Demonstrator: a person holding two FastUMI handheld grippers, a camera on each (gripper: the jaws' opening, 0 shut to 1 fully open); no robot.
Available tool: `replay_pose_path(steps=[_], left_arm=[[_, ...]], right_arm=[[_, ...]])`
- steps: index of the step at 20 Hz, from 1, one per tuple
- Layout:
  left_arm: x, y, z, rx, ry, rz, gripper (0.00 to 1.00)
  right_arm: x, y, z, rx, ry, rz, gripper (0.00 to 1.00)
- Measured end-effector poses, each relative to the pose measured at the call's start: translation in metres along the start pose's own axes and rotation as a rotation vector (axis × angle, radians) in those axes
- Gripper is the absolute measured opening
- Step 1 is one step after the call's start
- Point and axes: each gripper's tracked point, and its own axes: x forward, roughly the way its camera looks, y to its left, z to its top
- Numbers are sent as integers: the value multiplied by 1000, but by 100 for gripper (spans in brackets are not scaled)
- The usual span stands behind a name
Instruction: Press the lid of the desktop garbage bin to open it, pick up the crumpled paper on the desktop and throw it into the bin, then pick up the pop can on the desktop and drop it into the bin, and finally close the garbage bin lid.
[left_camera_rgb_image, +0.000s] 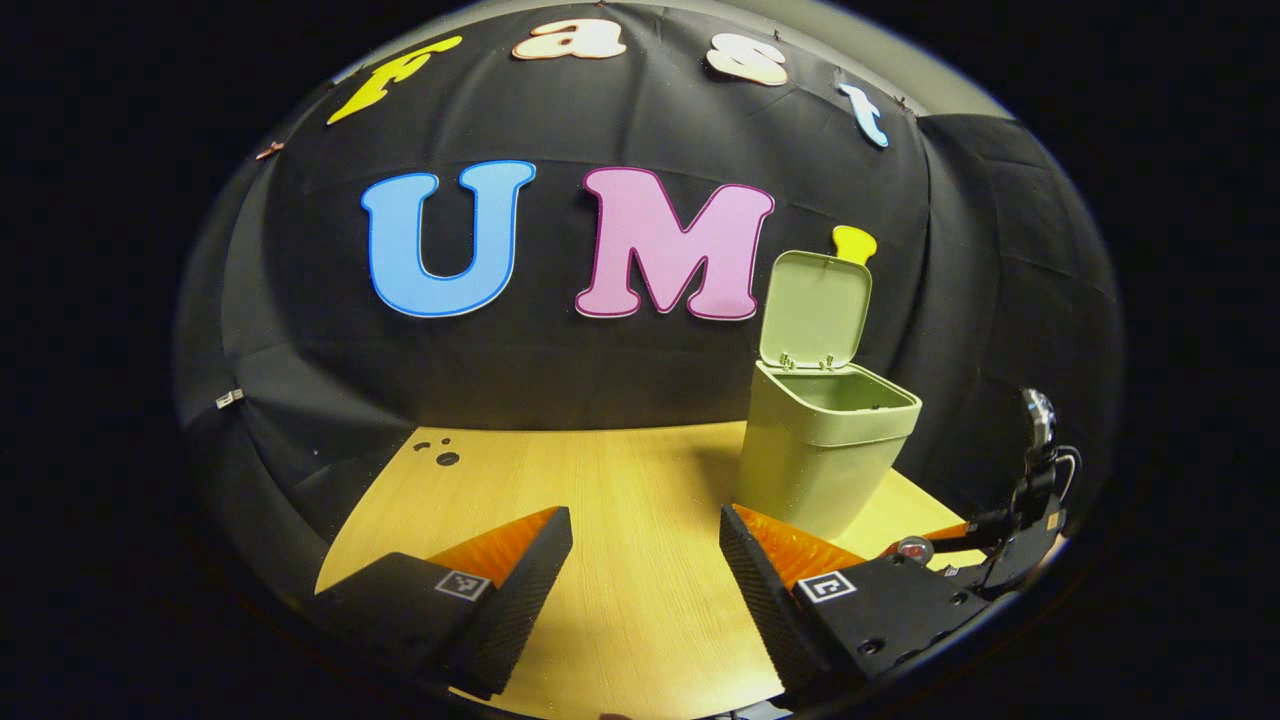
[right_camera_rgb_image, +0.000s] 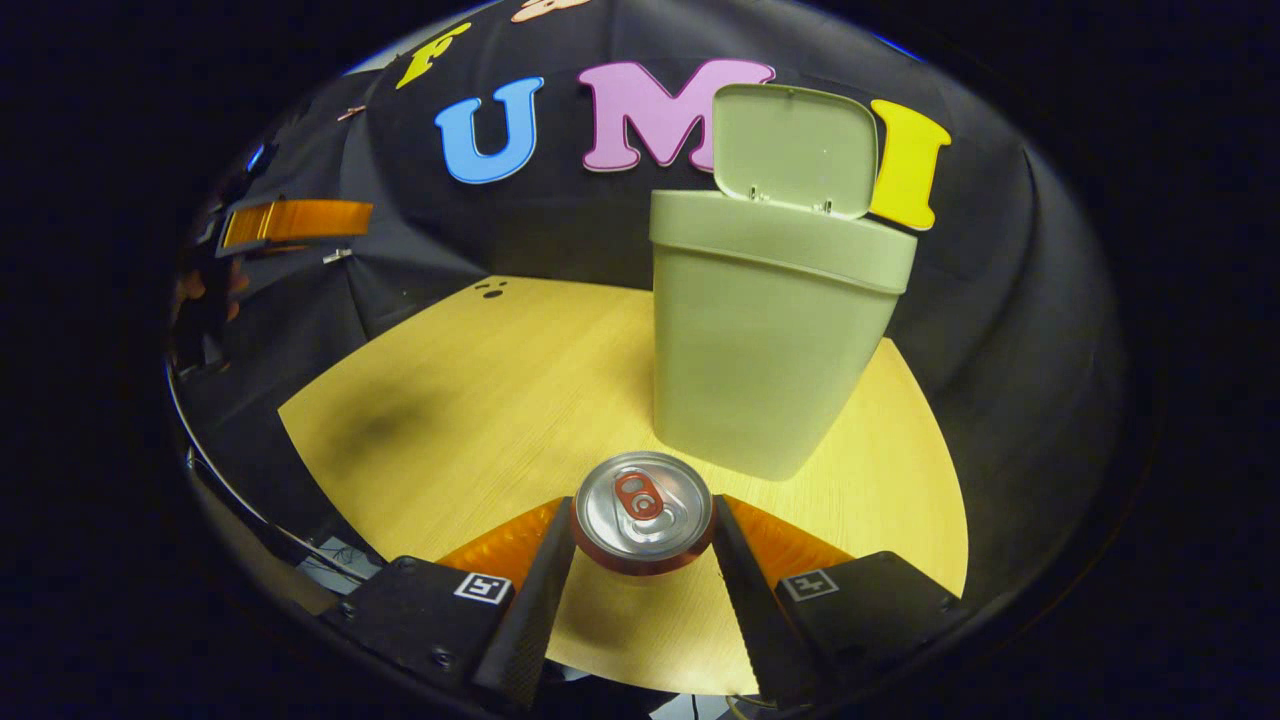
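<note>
The pop can (right_camera_rgb_image: 642, 512) stands upright between the two fingers of the right tongs (right_camera_rgb_image: 642, 545), with its silver top and red pull tab facing the camera, just in front of the garbage bin (right_camera_rgb_image: 765, 350) on the wooden bench (right_camera_rgb_image: 480, 400). Both fingers seem to press on the sides of the can, so I judge the right tongs as clenched on it, though whether the can is lifted or stands on the bench I cannot tell. The lid (right_camera_rgb_image: 795, 150) of the bin stands open and upright at the back, so the opening is free. The risk I see is this: the can is smooth and round and it is held low, near the fingertips, so it may slip or turn when it is carried up over the rim. The bin is tall compared with the can, so a low path could knock the front wall and push the light bin, or shake the lid down. The left gripper view gives what the right gripper view does not: it looks down into the bin (left_camera_rgb_image: 825, 440) over its rim, though its bottom is hidden. It also shows the left tongs (left_camera_rgb_image: 645, 545) spread wide and holding nothing above the bench (left_camera_rgb_image: 620, 500), well apart from the bin. No crumpled paper lies on the bench there.
</note>
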Motion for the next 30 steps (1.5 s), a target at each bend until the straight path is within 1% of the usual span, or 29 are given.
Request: replay_pose_path(steps=[8, 9, 10, 16, 21, 26, 28, 30], left_arm=[[-4, -4, 0, -15, -7, 1, 96], [-4, -5, 0, -15, -8, 1, 95], [-5, -5, 0, -16, -8, 1, 96], [-4, -2, 2, -26, -12, 4, 96], [-1, -1, 5, -28, -18, 7, 96], [4, 1, 7, -39, -16, 14, 96], [5, 3, 5, -40, -14, 18, 96], [6, 4, 5, -38, -11, 22, 96]], right_arm=[[-40, -9, 89, 36, -179, 7, 82], [-44, -11, 103, 36, -205, 6, 77], [-47, -14, 116, 35, -229, 5, 82], [-63, -32, 190, 30, -364, -7, 82], [-66, -61, 246, 44, -468, -45, 81], [-54, -93, 274, 45, -497, -94, 81], [-43, -107, 274, 41, -481, -127, 81], [-31, -120, 266, 50, -436, -159, 82]])
